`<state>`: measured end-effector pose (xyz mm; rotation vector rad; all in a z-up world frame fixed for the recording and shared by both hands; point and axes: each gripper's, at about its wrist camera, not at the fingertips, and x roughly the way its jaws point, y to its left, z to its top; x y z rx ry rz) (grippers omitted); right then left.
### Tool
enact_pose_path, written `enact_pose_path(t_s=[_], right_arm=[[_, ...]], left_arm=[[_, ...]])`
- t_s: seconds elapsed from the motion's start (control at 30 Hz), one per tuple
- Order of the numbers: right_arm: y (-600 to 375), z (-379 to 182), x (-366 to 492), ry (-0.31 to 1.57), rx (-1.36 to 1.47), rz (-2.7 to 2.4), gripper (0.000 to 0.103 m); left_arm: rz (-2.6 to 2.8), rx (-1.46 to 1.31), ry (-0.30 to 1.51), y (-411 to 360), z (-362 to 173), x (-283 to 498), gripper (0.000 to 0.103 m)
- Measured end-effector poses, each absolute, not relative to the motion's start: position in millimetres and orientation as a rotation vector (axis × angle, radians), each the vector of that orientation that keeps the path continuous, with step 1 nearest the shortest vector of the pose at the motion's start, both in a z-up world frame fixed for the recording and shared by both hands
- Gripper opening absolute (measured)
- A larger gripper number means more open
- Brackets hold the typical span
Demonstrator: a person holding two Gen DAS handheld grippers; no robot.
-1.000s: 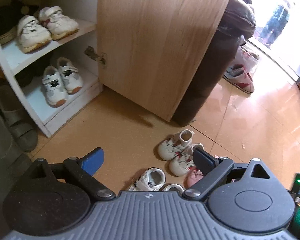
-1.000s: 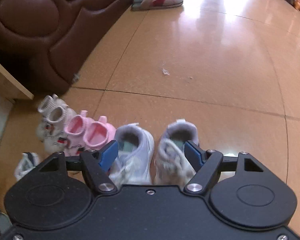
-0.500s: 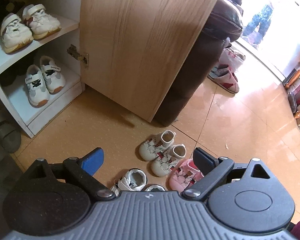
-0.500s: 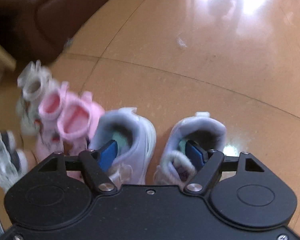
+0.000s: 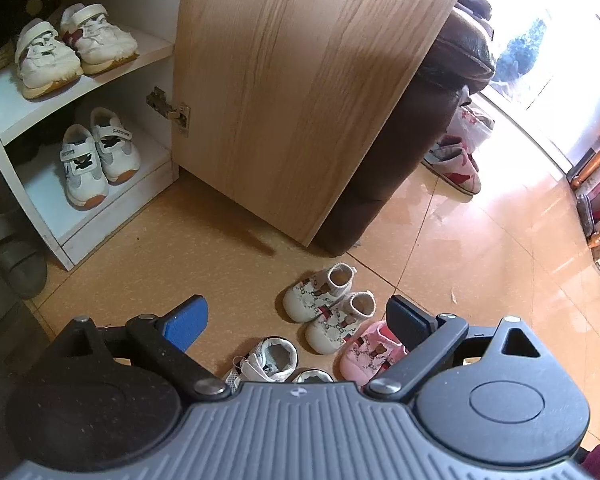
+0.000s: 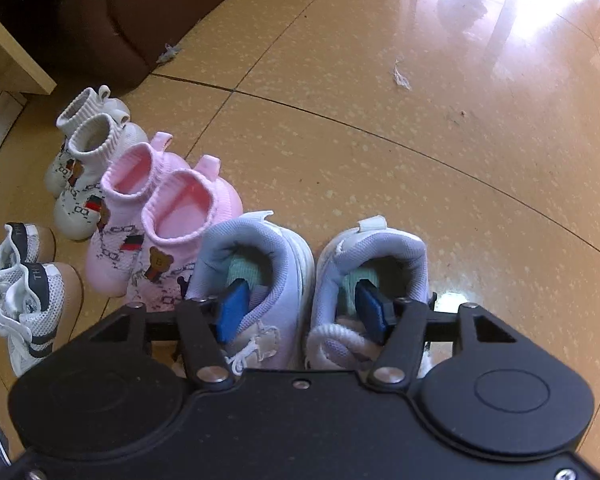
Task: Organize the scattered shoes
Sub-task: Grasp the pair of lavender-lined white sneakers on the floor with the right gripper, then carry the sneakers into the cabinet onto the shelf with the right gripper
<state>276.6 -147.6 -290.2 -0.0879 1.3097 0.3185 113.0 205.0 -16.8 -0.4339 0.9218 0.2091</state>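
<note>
1. Lilac fabric is what my right gripper [image 6: 300, 308] has to deal with: one blue pad is dipped inside each lavender sneaker, the left sneaker [image 6: 256, 276] and the right sneaker [image 6: 374, 276], low in the right wrist frame. The jaws stand about half open and have just been moving, narrowing and then easing out a little, with both inner collars between them; I can't see the pads pressing yet.
2. Risk, as I judge it: squeezing two soft collars together could let one shoe slip free on the lift, or tip sideways onto the pink pair [image 6: 168, 216] touching its left side.
3. Left of those, the cream sock shoes [image 6: 88, 160] and white mesh pair [image 6: 24, 292] sit close; a swing could scatter them.
4. My left gripper [image 5: 296, 322] hangs wide open, empty, above the floor; the shoe cabinet [image 5: 100, 92] is at upper left of its frame.
5. Against a second ago, my right tool has dropped from above the sneakers into their openings; the left view has hardly shifted.
</note>
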Motion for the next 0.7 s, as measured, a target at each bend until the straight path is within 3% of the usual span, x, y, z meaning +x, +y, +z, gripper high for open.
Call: enact_pose_path(t_s=[0.07, 0.1, 0.13, 0.2, 0.4, 0.7], right_arm=[[-147.4, -295.2, 278.9, 1.306, -0.094, 0.327, 0.065], [-147.8, -298.7, 281.0, 1.304, -0.086, 0.328, 0.053], [-149.2, -301.2, 282.7, 1.306, -0.086, 0.315, 0.034], [-149.7, -304.2, 284.9, 1.300, -0.093, 0.294, 0.025], [-171.4, -282.0, 273.2, 1.247, 0.013, 0.232, 0.022], [-181.5, -189.6, 241.8, 1.064, 0.067, 0.261, 0.021]], left_arm=[[0.206, -0.425, 0.917, 204.3, -15.2, 113.3, 0.097], [0.204, -0.422, 0.916, 204.0, -15.0, 113.3, 0.097], [0.206, -0.421, 0.916, 204.6, -15.0, 113.0, 0.097], [0.215, -0.431, 0.915, 207.9, -15.0, 112.5, 0.097], [0.216, -0.451, 0.885, 211.2, -6.5, 111.4, 0.097], [0.233, -0.434, 0.822, 217.1, 10.9, 93.5, 0.097]])
